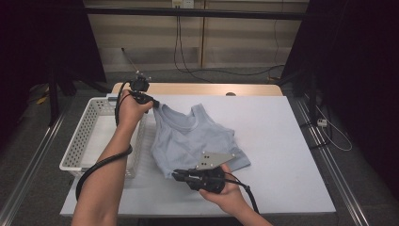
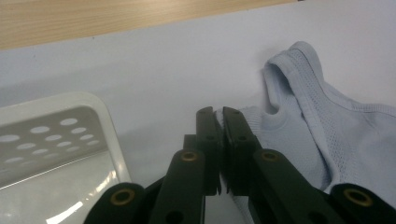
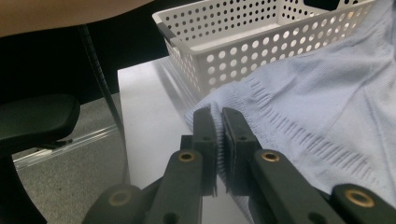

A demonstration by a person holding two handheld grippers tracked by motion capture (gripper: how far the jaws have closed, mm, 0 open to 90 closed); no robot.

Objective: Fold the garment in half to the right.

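A light blue sleeveless top (image 1: pixel 195 136) lies spread on the white table (image 1: pixel 277 141). My left gripper (image 1: pixel 155 103) is shut on its far shoulder strap, near the basket. In the left gripper view the jaws pinch the strap edge (image 2: pixel 254 122), and the neckline (image 2: pixel 299 88) curves off to the right. My right gripper (image 1: pixel 175 175) is shut on the top's near bottom corner. In the right gripper view a fold of the ribbed hem (image 3: pixel 261 105) sits between the closed jaws of my right gripper (image 3: pixel 219 116).
A white perforated basket (image 1: pixel 94 136) stands at the table's left side, close to the top's left edge. A wooden strip (image 1: pixel 197 88) runs along the table's far edge. Cables lie on the floor beyond. A black chair seat (image 3: pixel 37 116) sits left of the table.
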